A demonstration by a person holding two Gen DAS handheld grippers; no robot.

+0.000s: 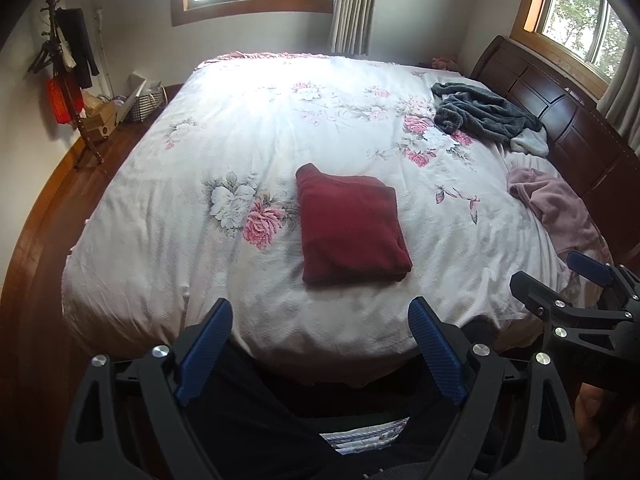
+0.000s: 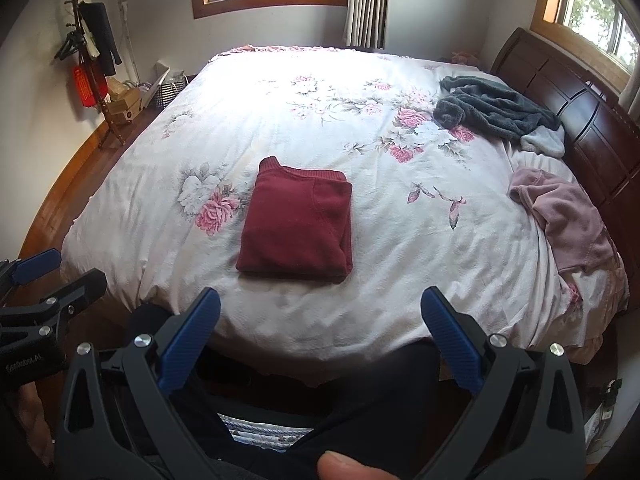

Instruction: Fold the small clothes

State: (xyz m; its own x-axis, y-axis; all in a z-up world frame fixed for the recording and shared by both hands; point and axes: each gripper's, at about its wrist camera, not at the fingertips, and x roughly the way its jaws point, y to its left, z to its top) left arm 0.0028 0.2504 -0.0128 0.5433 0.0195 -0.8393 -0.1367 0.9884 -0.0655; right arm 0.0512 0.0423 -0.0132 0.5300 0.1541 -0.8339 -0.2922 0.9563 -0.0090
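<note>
A dark red sweater (image 1: 352, 228) (image 2: 298, 224) lies folded into a neat rectangle in the middle of the floral bedspread (image 1: 248, 128) (image 2: 400, 240). My left gripper (image 1: 322, 312) hangs open above the bed's near edge, short of the sweater, with nothing between its blue pads. The right gripper (image 2: 320, 300) is likewise open and empty at the near edge; it also shows at the right of the left wrist view (image 1: 556, 280). A crumpled grey fleece garment (image 1: 484, 114) (image 2: 496, 110) and a crumpled pink garment (image 1: 556, 204) (image 2: 568, 216) lie near the headboard.
A dark wooden headboard (image 1: 560, 120) (image 2: 580, 116) runs along the right. A coat stand (image 1: 68, 64) (image 2: 92, 52) with hanging clothes and a basket (image 1: 148, 104) stand at the far left on the wooden floor. A person's dark-trousered legs (image 2: 360, 400) are below the grippers.
</note>
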